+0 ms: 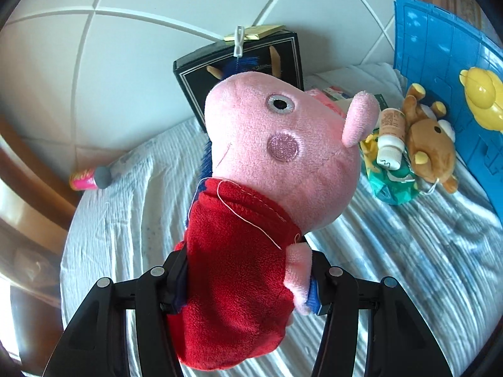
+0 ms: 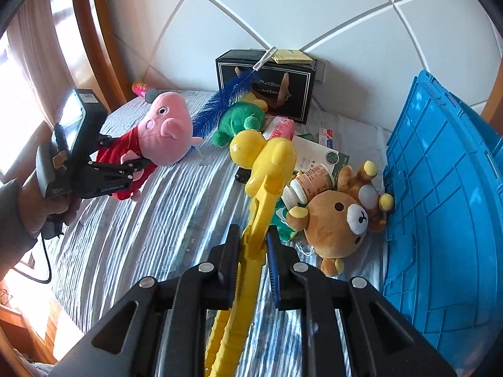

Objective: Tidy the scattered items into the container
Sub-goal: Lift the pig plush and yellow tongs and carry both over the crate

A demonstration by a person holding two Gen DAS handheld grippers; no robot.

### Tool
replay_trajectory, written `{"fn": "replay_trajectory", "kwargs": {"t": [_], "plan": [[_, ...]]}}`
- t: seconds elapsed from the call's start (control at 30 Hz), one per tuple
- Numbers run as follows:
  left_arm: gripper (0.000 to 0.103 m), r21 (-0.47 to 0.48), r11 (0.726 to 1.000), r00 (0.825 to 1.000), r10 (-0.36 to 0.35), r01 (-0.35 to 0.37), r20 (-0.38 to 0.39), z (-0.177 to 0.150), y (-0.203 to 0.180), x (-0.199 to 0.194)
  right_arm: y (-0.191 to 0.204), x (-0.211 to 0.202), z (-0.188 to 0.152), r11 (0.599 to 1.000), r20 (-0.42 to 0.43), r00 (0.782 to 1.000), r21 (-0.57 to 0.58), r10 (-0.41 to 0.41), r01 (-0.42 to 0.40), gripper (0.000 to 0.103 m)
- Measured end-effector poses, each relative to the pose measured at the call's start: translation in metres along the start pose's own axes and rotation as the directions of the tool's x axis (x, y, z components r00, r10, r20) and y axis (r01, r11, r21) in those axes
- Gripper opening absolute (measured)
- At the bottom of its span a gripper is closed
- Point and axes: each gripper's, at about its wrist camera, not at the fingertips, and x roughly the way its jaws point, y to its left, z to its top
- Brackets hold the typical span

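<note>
Pink pig plush (image 1: 267, 194) clamped in left claw (image 1: 248, 282) | right claw (image 2: 251, 251) clamped on yellow tongs (image 2: 261, 169) | green plush (image 2: 242, 119) only in right view

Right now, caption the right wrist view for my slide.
Right gripper clamps a yellow toy tool while the left gripper lifts a pink pig plush beside the blue container.

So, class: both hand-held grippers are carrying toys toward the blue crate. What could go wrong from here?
1. The left hand-held gripper pinches only the red dress of the pink plush pig; its heavy head could swing or slip free.
2. The right hand-held gripper holds the long yellow plastic toy low on its handle, so it might pivot or snag the blue plastic crate.
</note>
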Motion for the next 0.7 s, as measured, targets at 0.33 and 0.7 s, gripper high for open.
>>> {"fn": "replay_trajectory", "kwargs": {"t": [0.33,0.7], "plan": [[0.055,-0.147,0.987,0.997,0.069,-0.065,0.021,-0.019,-0.001,-0.088,0.006,-0.038,-0.006,0.999,0.041,0.998,-0.017,0.038,-0.037,0.016],[0.057,-0.271,0.96,0.988,0.101,-0.066,0.118,-0.029,-0.025,-0.189,0.012,-0.075,-0.015,0.993,0.083,0.991,-0.056,0.108,-0.104,0.016]]}}
